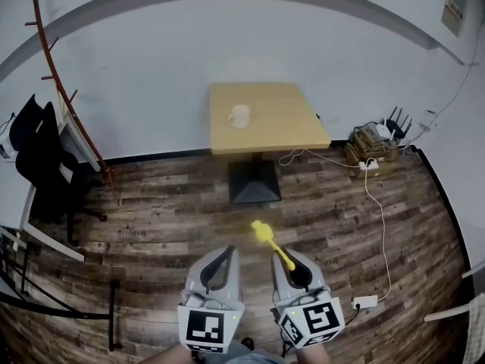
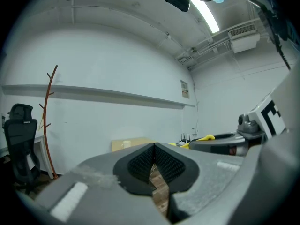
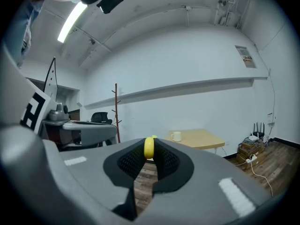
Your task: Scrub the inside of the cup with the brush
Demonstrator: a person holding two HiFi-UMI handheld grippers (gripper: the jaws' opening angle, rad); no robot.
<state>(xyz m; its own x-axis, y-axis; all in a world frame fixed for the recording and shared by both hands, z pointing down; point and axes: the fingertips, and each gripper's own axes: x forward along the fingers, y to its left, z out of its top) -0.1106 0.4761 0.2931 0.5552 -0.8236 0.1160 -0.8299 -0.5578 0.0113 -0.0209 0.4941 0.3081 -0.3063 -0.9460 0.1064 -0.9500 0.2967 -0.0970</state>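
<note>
A white cup [image 1: 239, 116] stands on a small light-wood table [image 1: 288, 131] across the room; it shows small in the left gripper view as the cup [image 2: 125, 144] and in the right gripper view as the cup [image 3: 176, 136]. My right gripper [image 1: 291, 265] is shut on the handle of a yellow brush [image 1: 267, 238], whose head points forward and up to the left. The brush handle [image 3: 149, 148] is pinched between the pads. My left gripper [image 1: 221, 258] is shut with nothing in it. Both grippers hang low over the wooden floor, far from the table.
A black office chair [image 1: 42, 165] and a red-brown coat rack [image 1: 68, 101] stand at the left wall. Boxes with a router [image 1: 377, 139] sit at the right, and a white cable with a power strip [image 1: 364, 302] runs over the floor. The table has a black pedestal base [image 1: 254, 182].
</note>
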